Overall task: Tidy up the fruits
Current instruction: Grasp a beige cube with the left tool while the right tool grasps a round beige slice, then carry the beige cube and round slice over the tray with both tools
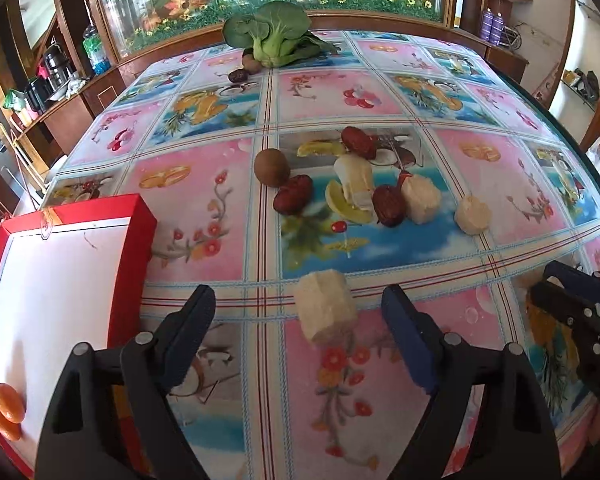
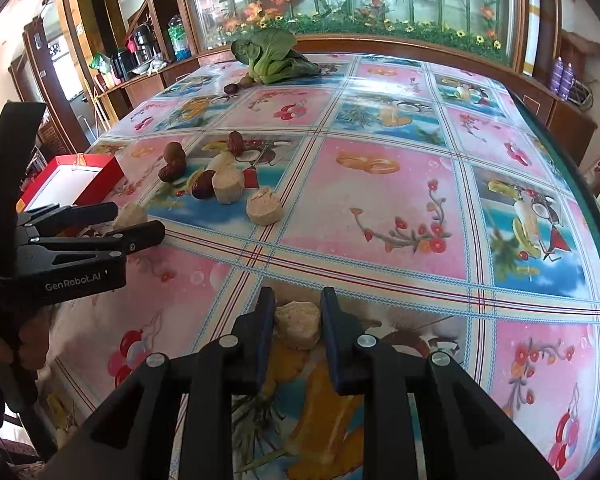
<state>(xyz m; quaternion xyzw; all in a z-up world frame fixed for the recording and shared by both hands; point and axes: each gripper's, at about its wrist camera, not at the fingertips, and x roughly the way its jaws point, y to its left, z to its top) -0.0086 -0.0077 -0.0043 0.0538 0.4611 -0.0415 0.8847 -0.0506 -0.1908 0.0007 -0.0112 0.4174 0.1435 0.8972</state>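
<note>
The right claw point(image 2: 297, 320) pinches a pale fruit chunk point(image 2: 298, 325) between its two fingers, low over the surface point(image 2: 380, 216). The left claw point(image 1: 300, 312) is spread wide, with another pale chunk point(image 1: 326, 307) lying between its fingers, touching neither. More fruit point(image 1: 292, 199) sits at 12 o'clock. The red box point(image 1: 138, 216) is at 9 o'clock.

The table point(image 1: 452, 240) bears a red box point(image 1: 134, 240), kiwi point(image 1: 271, 167), bok choy point(image 1: 274, 34), and perhaps sugarcane chunks point(image 1: 326, 306).
</note>
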